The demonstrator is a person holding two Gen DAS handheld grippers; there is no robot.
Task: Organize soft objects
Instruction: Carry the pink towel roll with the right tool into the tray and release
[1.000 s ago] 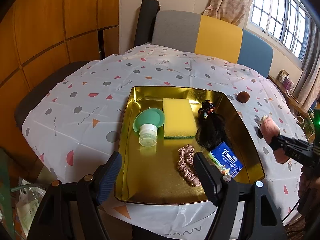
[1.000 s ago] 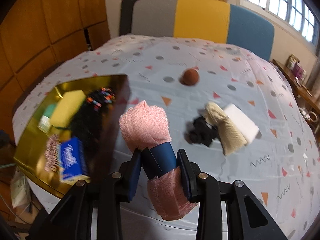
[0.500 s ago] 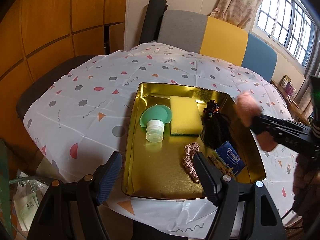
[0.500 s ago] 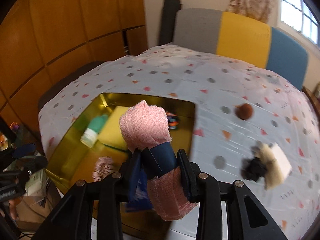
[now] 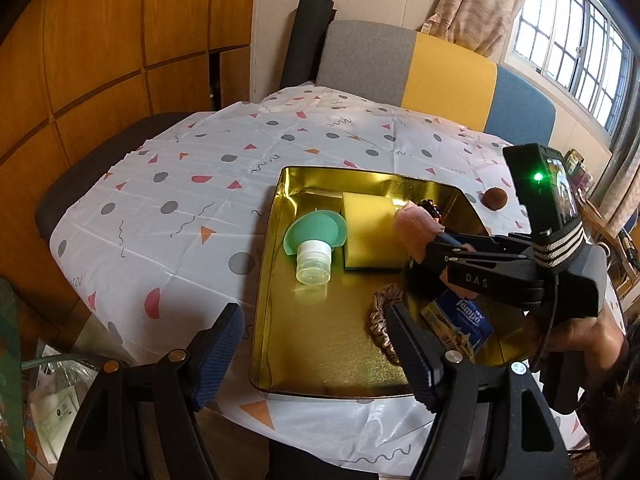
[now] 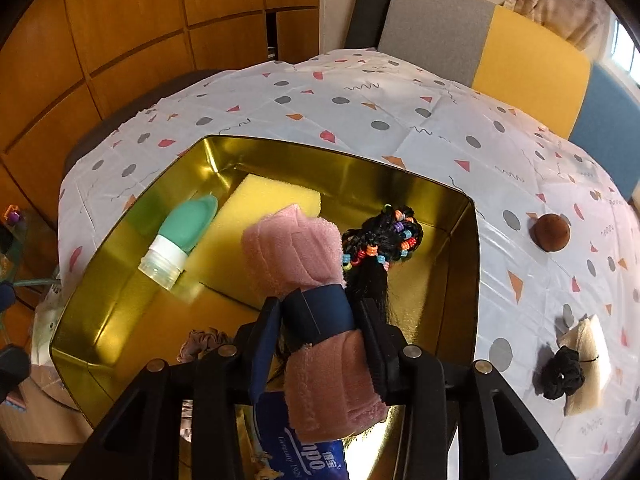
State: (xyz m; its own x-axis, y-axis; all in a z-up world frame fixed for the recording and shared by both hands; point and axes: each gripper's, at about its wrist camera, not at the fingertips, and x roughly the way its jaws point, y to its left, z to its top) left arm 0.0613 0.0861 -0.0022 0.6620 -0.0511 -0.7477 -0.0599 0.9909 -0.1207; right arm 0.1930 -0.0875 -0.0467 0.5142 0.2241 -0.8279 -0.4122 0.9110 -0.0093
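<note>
My right gripper [image 6: 318,312] holds a pink rolled towel [image 6: 296,248] by its dark blue band, above the gold tray [image 6: 132,292]. Its jaws are opening, with the pads still against the band. The left wrist view shows the same right gripper [image 5: 436,248] and pink towel [image 5: 414,228] over the tray's right half. My left gripper [image 5: 316,320] hangs open and holds nothing, above the tray's near edge [image 5: 280,360]. In the tray lie a yellow sponge [image 6: 256,232], a green bottle [image 6: 180,236], a beaded black hairpiece [image 6: 380,236], a pink scrunchie [image 5: 380,312] and a blue tissue pack [image 5: 460,320].
On the patterned tablecloth right of the tray lie a brown round puff [image 6: 550,232], a black scrunchie [image 6: 562,374] and a beige folded cloth [image 6: 588,360]. A grey, yellow and blue chair back [image 5: 420,68] stands behind the table. A person's hand [image 5: 580,332] holds the right gripper.
My right gripper carried the pink towel leftwards from over the tablecloth to above the tray. The left gripper has hardly moved and stays open.
</note>
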